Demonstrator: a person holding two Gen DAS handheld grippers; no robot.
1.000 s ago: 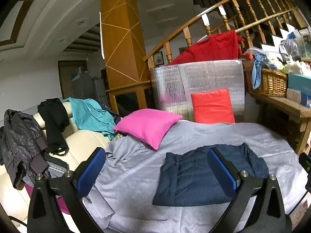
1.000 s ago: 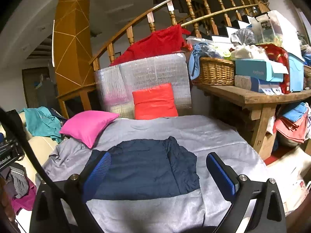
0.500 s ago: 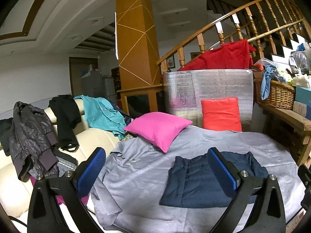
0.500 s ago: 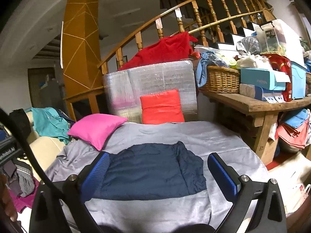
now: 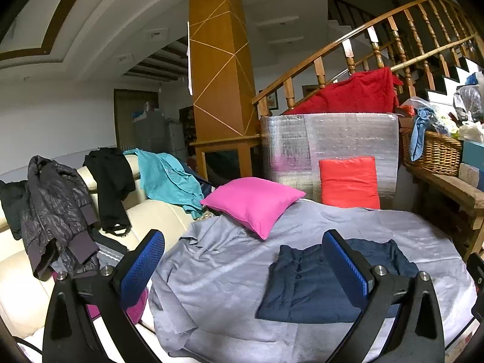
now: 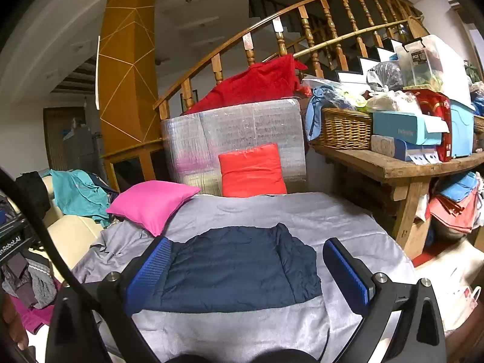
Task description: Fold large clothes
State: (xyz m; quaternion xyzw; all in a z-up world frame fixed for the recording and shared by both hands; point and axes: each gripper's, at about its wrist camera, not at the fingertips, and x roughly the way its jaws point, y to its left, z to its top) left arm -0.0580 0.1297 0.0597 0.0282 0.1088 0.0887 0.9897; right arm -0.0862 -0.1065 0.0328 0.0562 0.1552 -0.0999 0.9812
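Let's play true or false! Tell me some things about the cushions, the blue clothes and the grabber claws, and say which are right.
1. The navy garment lies folded on the grey sheet. True.
2. The pink cushion sits on the wooden bench. False: it rests on the grey sheet.
3. The left gripper grips the teal shirt. False: it is open and empty; the teal shirt lies on the sofa.
4. The right gripper is open. True.
5. The orange-red cushion leans against the silver-wrapped block. True.

wood pillar [image 5: 222,75] | stair railing [image 6: 302,30] | cream sofa [image 5: 75,211] | wooden bench [image 6: 402,166]
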